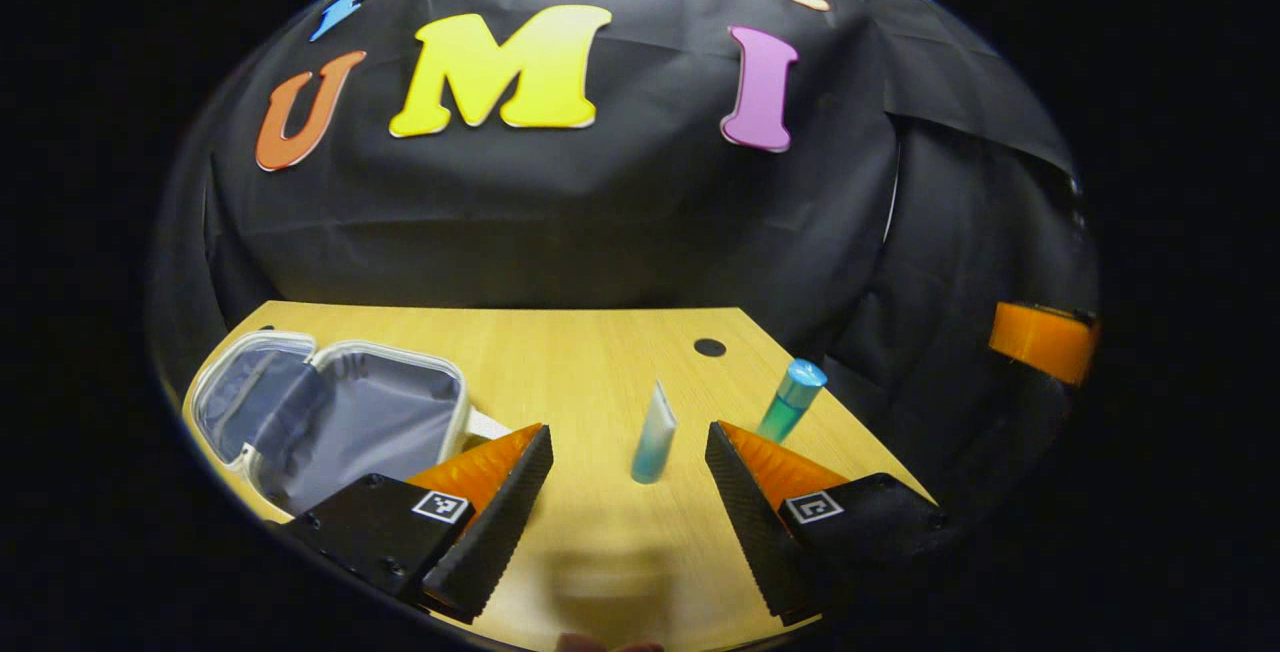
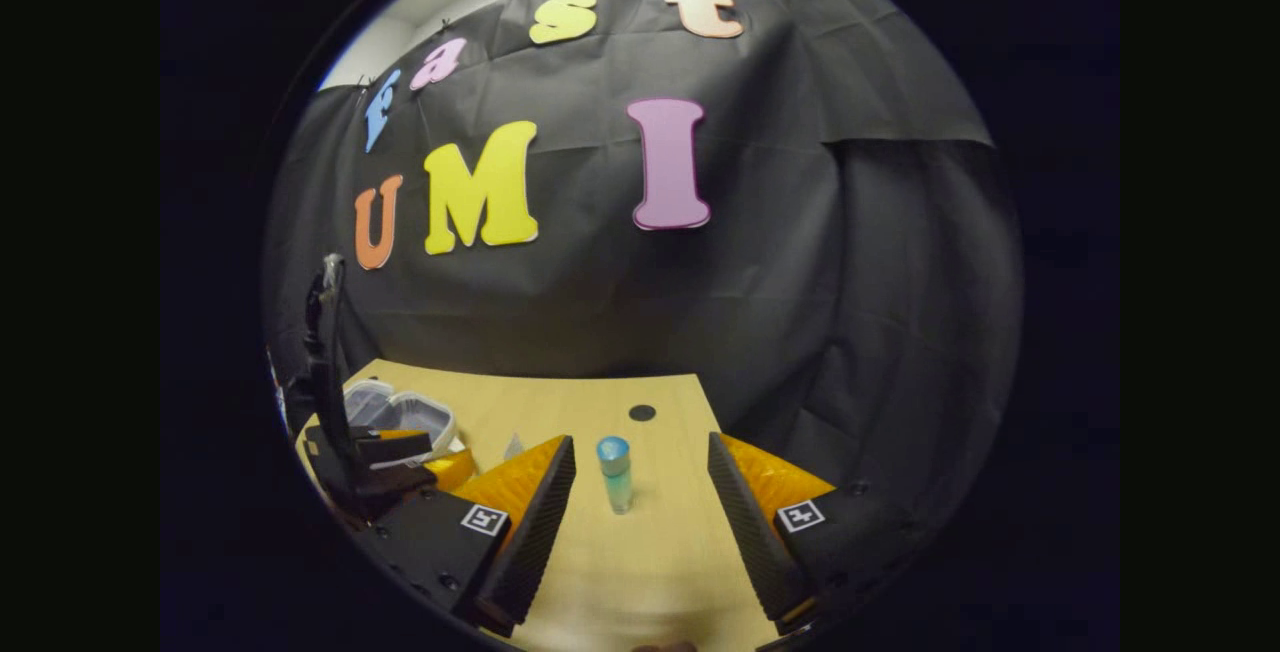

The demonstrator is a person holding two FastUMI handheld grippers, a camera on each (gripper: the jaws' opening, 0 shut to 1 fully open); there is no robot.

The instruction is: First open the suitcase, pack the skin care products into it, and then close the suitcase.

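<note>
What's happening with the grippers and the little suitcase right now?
Left gripper open, tapered white-and-blue tube ahead. Right gripper open, blue-capped clear bottle ahead. Small white suitcase open on wooden table. Nothing blocking.

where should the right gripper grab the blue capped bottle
Grip the blue-capped bottle on its clear body below the cap, coming in level from the front. It stands upright on the table, centred between the open right gripper fingers, so they can close on its sides.

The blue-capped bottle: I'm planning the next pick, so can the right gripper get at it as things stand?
Probably yes: the right gripper is open, the blue-capped bottle stands upright between its fingers, with bare table before it.
</note>
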